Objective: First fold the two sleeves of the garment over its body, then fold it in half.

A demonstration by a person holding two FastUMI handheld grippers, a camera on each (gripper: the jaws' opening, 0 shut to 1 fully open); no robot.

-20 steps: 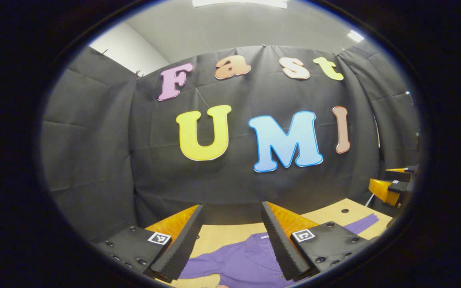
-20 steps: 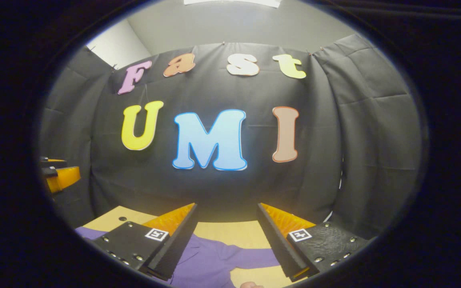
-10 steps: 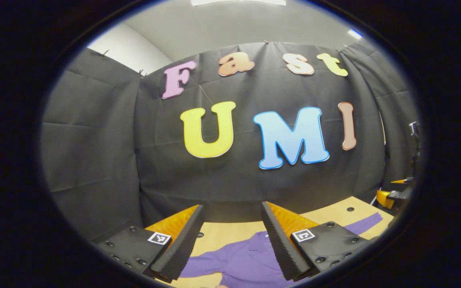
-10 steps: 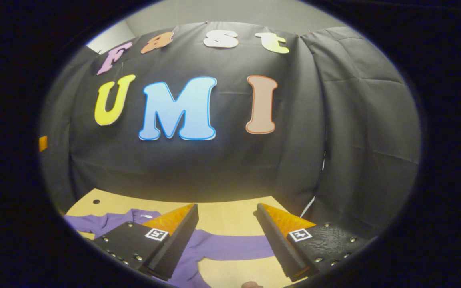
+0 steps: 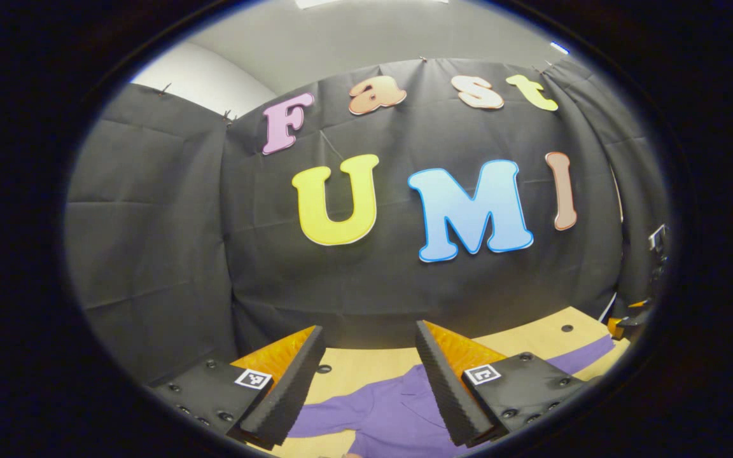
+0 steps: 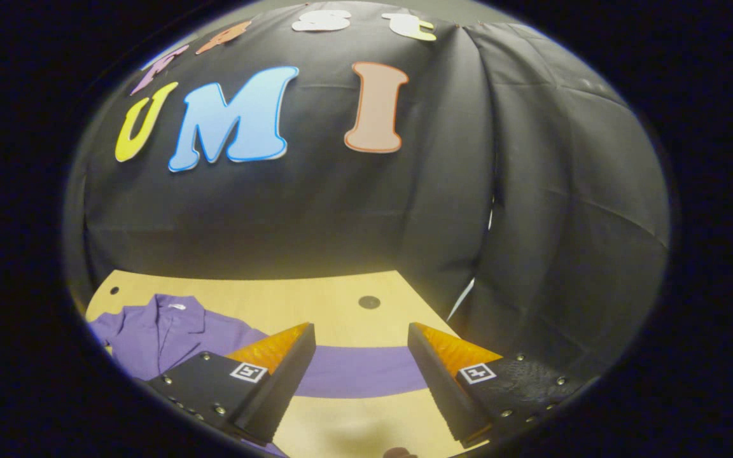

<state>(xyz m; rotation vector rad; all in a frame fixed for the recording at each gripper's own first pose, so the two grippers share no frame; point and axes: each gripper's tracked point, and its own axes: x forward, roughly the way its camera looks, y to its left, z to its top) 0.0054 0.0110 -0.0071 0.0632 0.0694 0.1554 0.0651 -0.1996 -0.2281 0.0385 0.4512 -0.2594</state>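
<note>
The right gripper (image 6: 357, 375) has swung down and rightward, jaws released, now framing the purple fabric garment's (image 6: 169, 331) outstretched sleeve (image 6: 360, 372) at 6 o'clock on the wooden counter (image 6: 315, 296). Left gripper (image 5: 369, 381) hovers released over the collar. Sleeve folding looks imminent.

I see a light wooden table (image 6: 315, 299) with small dark holes; a purple garment (image 6: 156, 331) lies flat on it, one sleeve (image 6: 360, 380) stretched out sideways.

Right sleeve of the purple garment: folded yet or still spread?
Spread. The purple garment's sleeve lies flat, straight out across the wooden table, away from the body; the right gripper is open above it.
</note>
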